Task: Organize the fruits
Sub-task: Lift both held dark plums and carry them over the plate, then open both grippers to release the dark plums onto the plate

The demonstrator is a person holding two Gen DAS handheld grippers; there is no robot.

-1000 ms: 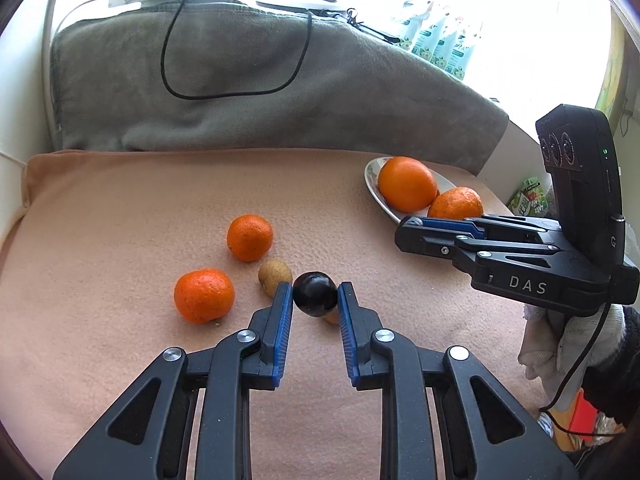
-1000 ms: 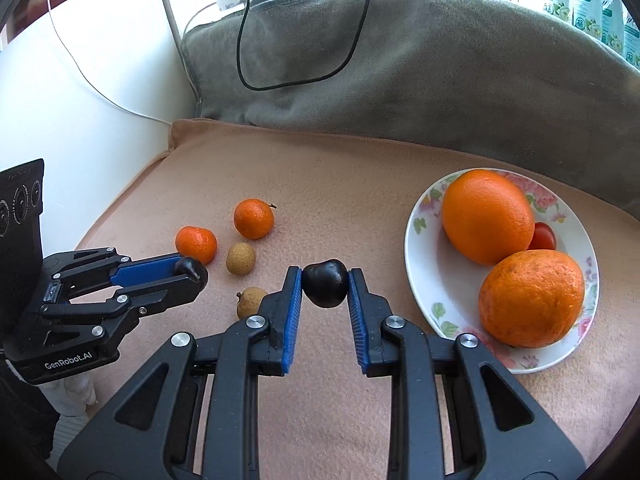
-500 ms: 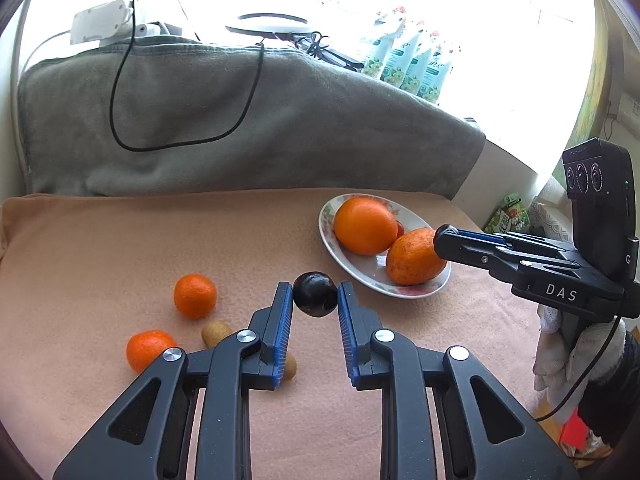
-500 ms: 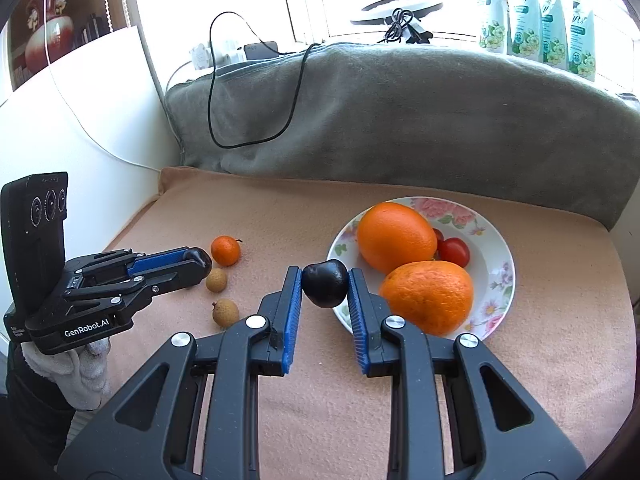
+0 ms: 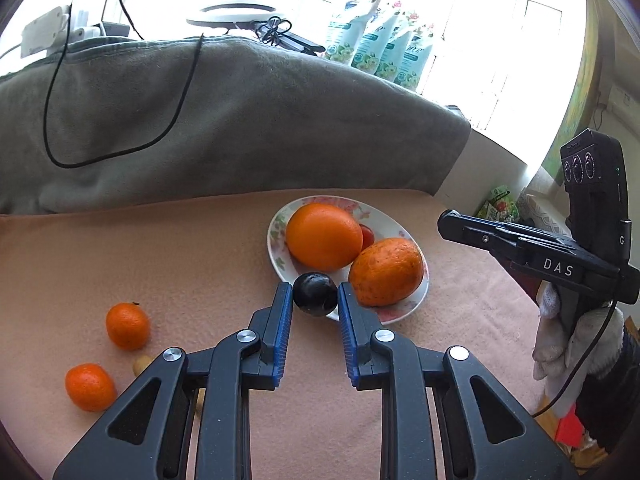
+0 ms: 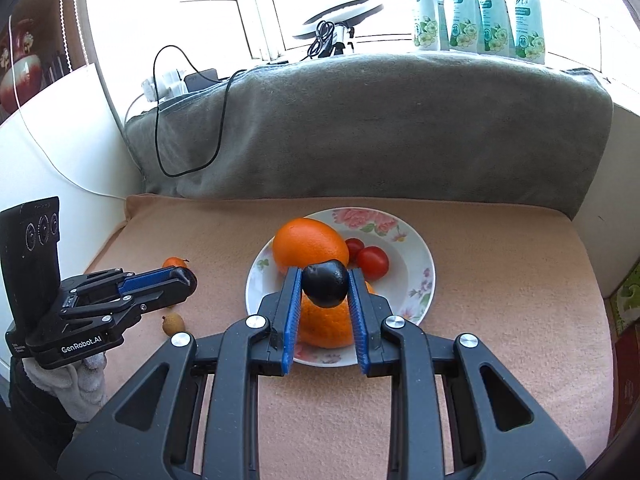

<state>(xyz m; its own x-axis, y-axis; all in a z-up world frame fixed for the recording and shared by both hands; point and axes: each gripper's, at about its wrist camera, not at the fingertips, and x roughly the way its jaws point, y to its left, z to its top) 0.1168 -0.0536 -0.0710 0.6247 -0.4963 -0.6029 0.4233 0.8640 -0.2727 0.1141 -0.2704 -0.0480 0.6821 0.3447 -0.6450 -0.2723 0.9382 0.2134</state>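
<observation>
My left gripper (image 5: 315, 296) is shut on a dark plum (image 5: 315, 294) and holds it over the near rim of the floral plate (image 5: 278, 240). My right gripper (image 6: 325, 282) is shut on a second dark plum (image 6: 325, 283) above the same plate (image 6: 416, 268). The plate holds two large oranges (image 5: 323, 237) (image 5: 386, 272) and small red tomatoes (image 6: 373, 261). Two mandarins (image 5: 127, 326) (image 5: 90, 387) and small brown fruits (image 5: 142, 364) (image 6: 174, 323) lie on the peach cloth left of the plate. The right gripper shows at the right of the left wrist view (image 5: 452, 220).
A grey blanket (image 6: 380, 128) with a black cable (image 5: 120, 148) rises behind the peach cloth (image 5: 160, 248). Bottles (image 6: 480, 4) and a ring light stand on the windowsill. A white wall lies at the left and a drop-off at the right edge.
Both grippers have moved with their plums toward the plate. The left one swung right from the loose fruits to the plate's rim. The right one now sits above the plate.
</observation>
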